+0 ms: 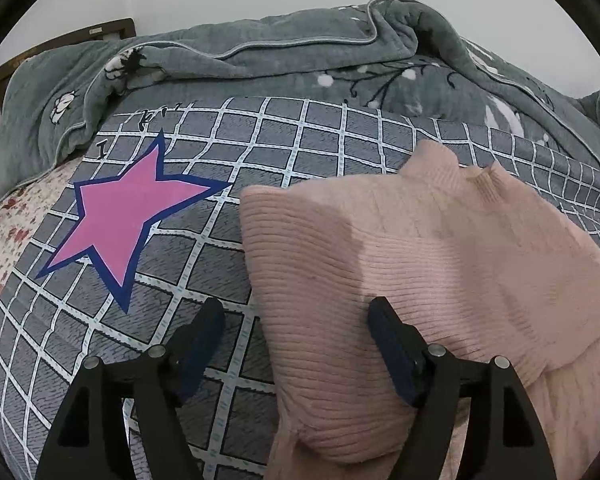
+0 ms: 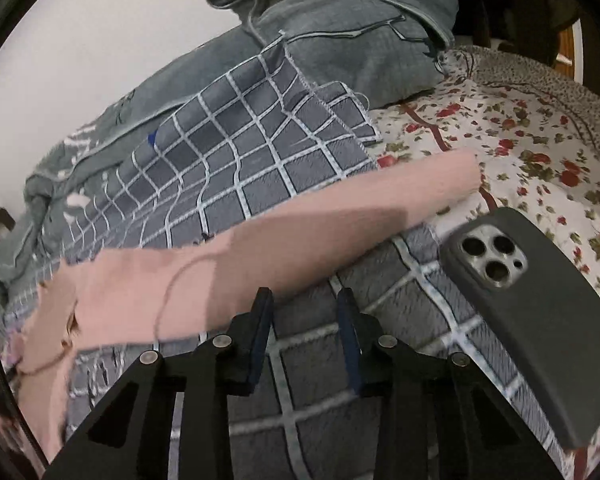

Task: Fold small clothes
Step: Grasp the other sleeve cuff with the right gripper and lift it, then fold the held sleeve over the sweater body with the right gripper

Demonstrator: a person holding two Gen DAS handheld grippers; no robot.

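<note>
Lying across the bed (image 1: 4,240), over its grey checked blanket (image 1: 204,248), is the pink ribbed sweater (image 1: 440,264), and the coming move seems to turn on how that sweater sits against each pair of jaws. Behind it a grey-green quilt (image 1: 228,56) is heaped along the wall; to the left a pink star (image 1: 120,220) is printed on the blanket, well apart from the knit. Seen from the left wrist, the sweater's body fills the right half of the view, collar away from the camera and hem towards it, so its long axis runs roughly along the line the left gripper (image 1: 296,312) points. Those jaws stand wide and hold nothing: the left finger is over bare blanket, the right one over the knit, with the sweater's left folded edge passing between them. From the right wrist, a sleeve (image 2: 340,216) stretches as a long band across the view, from lower left up to its cuff at upper right, lying crosswise just beyond the right gripper (image 2: 304,300). Its jaws are narrow, empty, and over blanket, with the left tip at the sleeve's near edge. A phone (image 2: 540,320) rests just right of them. By my reading the right gripper is nearer the sleeve, the left nearer the body edge.
</note>
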